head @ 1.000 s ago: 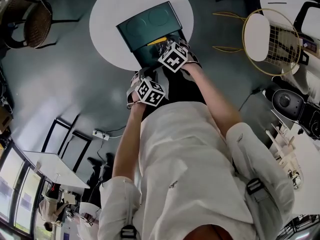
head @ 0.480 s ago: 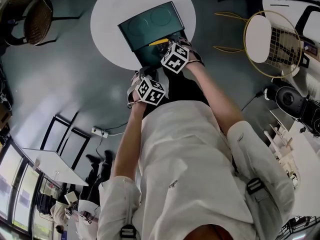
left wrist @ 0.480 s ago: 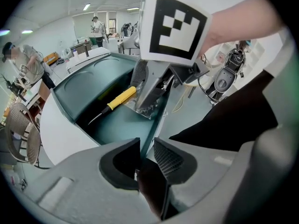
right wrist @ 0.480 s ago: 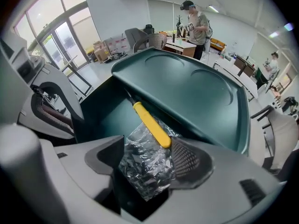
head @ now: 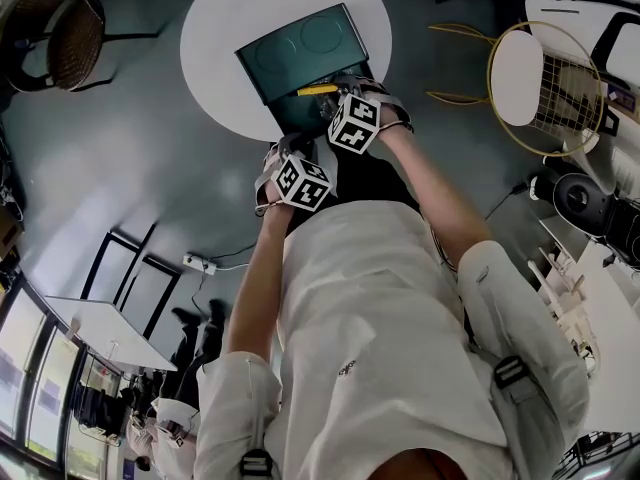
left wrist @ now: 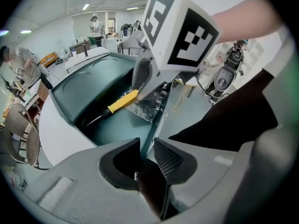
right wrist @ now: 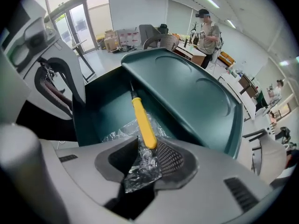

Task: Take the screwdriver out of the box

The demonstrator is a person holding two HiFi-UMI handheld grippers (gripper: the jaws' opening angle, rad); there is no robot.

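Our right gripper [right wrist: 148, 157] has just been closing, now narrow, on the yellow screwdriver's [right wrist: 141, 118] near end; its long body points straight away inside the box [right wrist: 105, 108].

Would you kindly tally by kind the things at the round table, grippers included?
Table: 1
Box: 1
Screwdriver: 1
Plastic wrapper: 1
Grippers: 2 (left gripper clamping the box wall; right gripper's jaws have just been closing around the screwdriver handle)
Total: 6
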